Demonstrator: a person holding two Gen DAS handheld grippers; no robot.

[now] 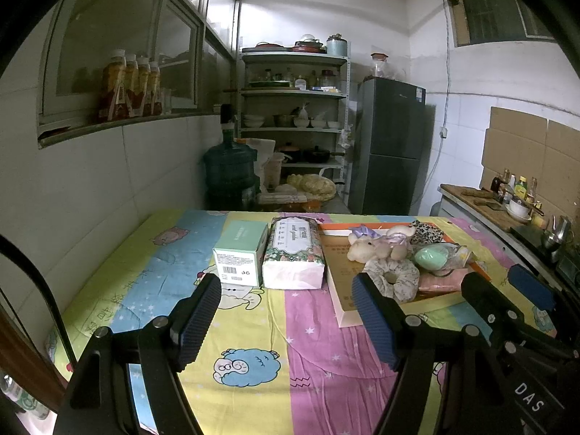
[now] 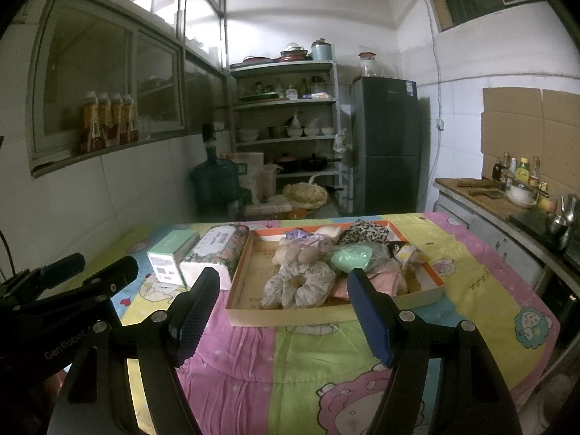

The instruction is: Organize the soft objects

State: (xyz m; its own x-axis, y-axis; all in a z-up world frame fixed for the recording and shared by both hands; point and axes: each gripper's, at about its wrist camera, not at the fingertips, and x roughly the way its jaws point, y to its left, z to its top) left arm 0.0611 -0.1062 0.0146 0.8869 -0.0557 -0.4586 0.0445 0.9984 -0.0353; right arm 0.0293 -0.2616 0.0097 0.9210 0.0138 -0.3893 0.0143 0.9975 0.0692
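A shallow orange-rimmed cardboard tray [image 2: 253, 310] [image 1: 340, 311] lies on the cartoon bedsheet. Soft things are piled in it: a floral scrunchie [image 2: 299, 284] [image 1: 393, 279], a beige plush toy [image 2: 297, 252] [image 1: 369, 248], a mint-green puff [image 2: 349, 255] [image 1: 431, 256], a leopard-print cloth [image 2: 364, 233] and a pink cloth [image 1: 436, 282]. Left of the tray sit a floral tissue pack [image 1: 293, 255] [image 2: 214, 250] and a mint box [image 1: 239, 253] [image 2: 168, 257]. My left gripper [image 1: 286, 302] hovers open before the tissue pack. My right gripper [image 2: 284, 295] hovers open in front of the tray, nothing between its fingers.
The sheet-covered table [image 1: 253, 326] fills the foreground, a tiled wall on its left. Behind stand a water jug [image 1: 230, 170], metal shelves [image 1: 293, 108] and a dark fridge [image 1: 391, 148]. A counter [image 2: 500, 203] with bottles and a bowl runs along the right.
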